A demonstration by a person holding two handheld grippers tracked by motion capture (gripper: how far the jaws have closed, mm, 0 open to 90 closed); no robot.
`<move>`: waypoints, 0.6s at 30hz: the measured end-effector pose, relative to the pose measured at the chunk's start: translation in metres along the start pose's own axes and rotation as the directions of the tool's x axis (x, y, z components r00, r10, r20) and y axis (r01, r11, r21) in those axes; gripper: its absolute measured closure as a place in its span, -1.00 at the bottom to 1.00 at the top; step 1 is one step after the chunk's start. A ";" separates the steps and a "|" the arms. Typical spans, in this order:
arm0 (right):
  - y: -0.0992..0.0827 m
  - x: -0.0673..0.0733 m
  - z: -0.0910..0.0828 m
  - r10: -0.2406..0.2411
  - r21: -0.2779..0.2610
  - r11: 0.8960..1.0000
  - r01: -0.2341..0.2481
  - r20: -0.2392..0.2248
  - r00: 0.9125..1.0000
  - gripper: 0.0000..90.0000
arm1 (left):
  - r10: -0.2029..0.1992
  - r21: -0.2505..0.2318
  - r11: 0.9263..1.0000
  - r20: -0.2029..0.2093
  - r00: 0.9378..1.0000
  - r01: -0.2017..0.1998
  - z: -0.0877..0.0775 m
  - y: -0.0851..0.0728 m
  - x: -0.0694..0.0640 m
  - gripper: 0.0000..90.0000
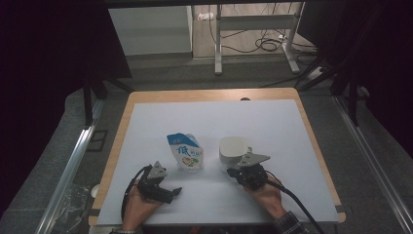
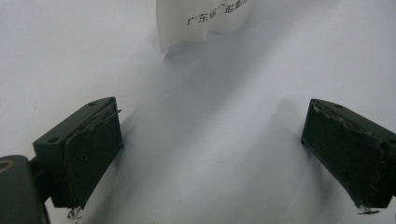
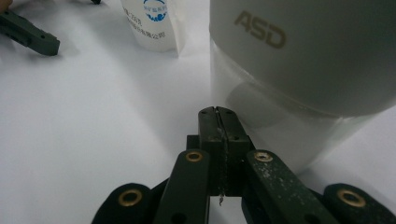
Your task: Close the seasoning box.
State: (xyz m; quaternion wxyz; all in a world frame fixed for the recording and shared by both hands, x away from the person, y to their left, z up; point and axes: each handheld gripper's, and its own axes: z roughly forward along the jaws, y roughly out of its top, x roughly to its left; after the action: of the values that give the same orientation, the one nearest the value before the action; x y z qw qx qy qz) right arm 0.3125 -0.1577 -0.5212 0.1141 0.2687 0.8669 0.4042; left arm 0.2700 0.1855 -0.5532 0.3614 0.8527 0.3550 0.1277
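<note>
from above, the pouch (image 1: 185, 152) stands left of the white jar (image 1: 233, 149), with the right gripper (image 1: 246, 168) just beside the jar. the left gripper (image 2: 210, 154) view shows wide jaws, nothing between, the pouch (image 2: 205, 18) ahead. the right gripper (image 3: 217, 122) view shows jaws pressed together, empty, beside the jar (image 3: 303, 70) lettered "asd".

Pouch left, container right on the worktop (image 1: 272, 117)

The pouch (image 1: 185, 152) stands left of the container (image 1: 233, 149), slightly apart; one hand-held gripper lies before each.
</note>
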 end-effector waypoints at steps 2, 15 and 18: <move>0.000 0.000 0.000 -0.002 0.000 1.000 0.002 -0.001 1.000 0.99 | 0.000 0.000 1.000 0.000 1.000 0.000 0.000 0.000 0.000 -0.89; 0.002 -0.001 -0.002 -0.006 -0.004 1.000 0.006 0.010 1.000 0.99 | 0.000 0.000 1.000 0.000 1.000 0.000 0.000 0.000 0.000 -0.89; 0.001 -0.003 -0.006 -0.003 0.003 1.000 0.003 0.019 1.000 0.99 | 0.000 0.000 1.000 0.000 1.000 0.000 0.000 0.000 0.000 -0.89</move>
State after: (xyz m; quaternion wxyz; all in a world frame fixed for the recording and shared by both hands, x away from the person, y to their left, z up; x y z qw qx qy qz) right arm 0.3126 -0.1625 -0.5169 0.1225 0.2713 0.8668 0.4001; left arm 0.2699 0.1855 -0.5532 0.3613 0.8527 0.3550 0.1278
